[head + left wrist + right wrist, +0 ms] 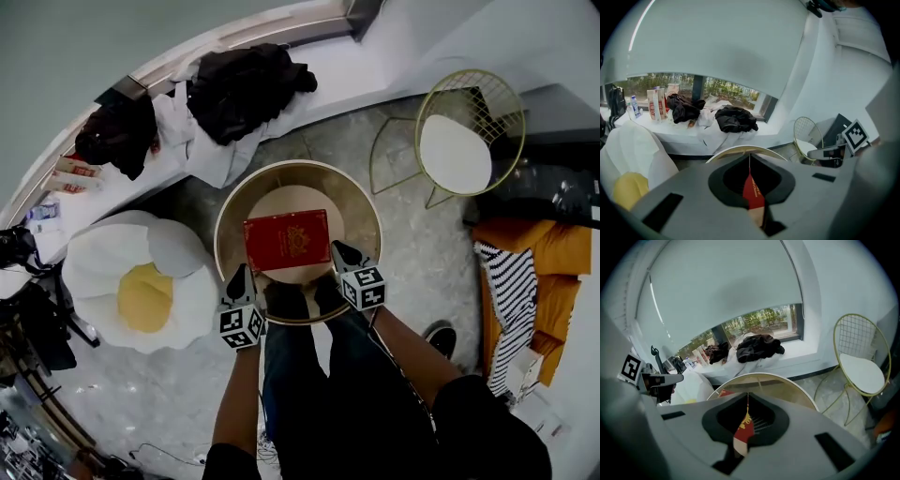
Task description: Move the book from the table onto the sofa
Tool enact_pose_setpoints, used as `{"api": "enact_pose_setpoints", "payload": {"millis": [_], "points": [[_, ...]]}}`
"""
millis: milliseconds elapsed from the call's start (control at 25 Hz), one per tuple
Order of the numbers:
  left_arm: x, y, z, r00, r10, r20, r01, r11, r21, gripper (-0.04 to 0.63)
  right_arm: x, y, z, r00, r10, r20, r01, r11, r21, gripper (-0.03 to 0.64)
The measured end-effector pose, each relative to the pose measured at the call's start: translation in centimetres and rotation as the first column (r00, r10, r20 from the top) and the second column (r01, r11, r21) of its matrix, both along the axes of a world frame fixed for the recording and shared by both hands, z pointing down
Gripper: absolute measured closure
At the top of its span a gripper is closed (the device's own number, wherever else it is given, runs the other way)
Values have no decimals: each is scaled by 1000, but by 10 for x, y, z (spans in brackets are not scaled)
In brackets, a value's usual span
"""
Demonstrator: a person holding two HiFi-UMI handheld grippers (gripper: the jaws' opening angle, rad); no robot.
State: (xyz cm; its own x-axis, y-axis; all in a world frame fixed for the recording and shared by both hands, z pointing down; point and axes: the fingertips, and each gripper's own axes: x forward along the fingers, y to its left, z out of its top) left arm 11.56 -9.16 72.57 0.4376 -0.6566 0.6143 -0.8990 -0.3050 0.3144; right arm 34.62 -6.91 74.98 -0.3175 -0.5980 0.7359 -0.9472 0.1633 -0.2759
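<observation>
A red book (pixel 287 239) with a gold emblem lies flat on the round gold-rimmed table (pixel 228 214). My left gripper (pixel 242 271) is shut and empty, its tip just off the book's near left corner. At the book's near right corner is my right gripper (pixel 337 247), also shut and empty. Whether either tip touches the book I cannot tell. In the left gripper view the jaws (pixel 750 164) meet in a line, with the book (pixel 753 191) showing below them. The right gripper view shows the same closed seam (pixel 747 403) above the book (pixel 743 432).
A white and yellow egg-shaped cushion seat (pixel 141 281) stands left of the table. An orange seat (pixel 548 253) with a striped cloth is at the right. A gold wire chair (pixel 459 141) stands behind. Dark clothes (pixel 244 89) lie on the window ledge. The person's legs are by the table's near edge.
</observation>
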Motion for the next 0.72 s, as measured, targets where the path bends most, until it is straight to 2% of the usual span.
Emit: {"api": "enact_pose_setpoints", "payload": {"millis": [120,240,320,440,600,720], "points": [[1,-10,29,998,59,-10,-59,997,-53,577,9,-4,32,999,36,13,-35,998,-49,593],[2,-17,56,995,95,-25,-97,990,-102,575,18,-4,63,997,76,27,-73,992,-100,529],[0,-22,73,992,119,-29,-122,983,-134,569,20,-6,82,996,91,23,-87,988,-130,513],[-1,-23,102,985,162,-50,-169,965,-201,441,21,-9,110,994,104,35,-96,979,-182,462],[-6,-29,138,975,215,-51,-221,944,-246,437,23,-13,139,995,99,32,-89,971,-224,442],[-13,-33,160,975,211,-63,-220,934,-282,433,21,-15,156,995,92,25,-83,967,-239,433]]}}
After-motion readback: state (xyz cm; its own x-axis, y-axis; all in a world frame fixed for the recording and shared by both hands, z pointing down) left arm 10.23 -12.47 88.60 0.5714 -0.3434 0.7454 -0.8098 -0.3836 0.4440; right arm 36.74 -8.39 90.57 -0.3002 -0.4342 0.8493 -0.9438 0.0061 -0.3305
